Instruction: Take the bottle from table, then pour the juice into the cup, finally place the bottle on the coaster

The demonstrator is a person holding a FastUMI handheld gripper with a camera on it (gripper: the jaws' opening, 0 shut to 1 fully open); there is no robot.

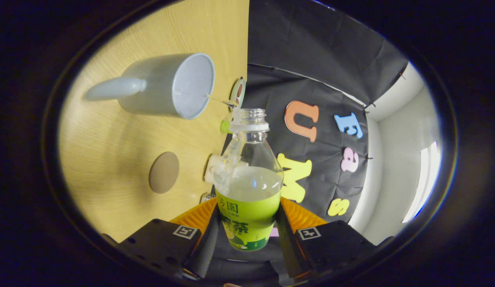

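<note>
A clear bottle (pixel 249 175) with a green label sits between my fingers, and my gripper (pixel 247 223) is shut on its labelled body. Its cap is off and pale juice fills roughly its lower half. The view is rolled sideways, so the wooden table (pixel 111 139) stands like a wall beside the bottle. A thin stream of juice runs from the bottle's mouth (pixel 249 115) into the grey cup (pixel 171 85), whose opening faces the bottle and whose handle points away. A round brown coaster (pixel 164 172) lies on the table, closer to my fingers than the cup.
Small items line the table's far edge: a white object (pixel 212 168) behind the bottle, a small green piece (pixel 225 126) and a round disc (pixel 238 92) near the cup. The black booth wall and a white wall lie beyond.
</note>
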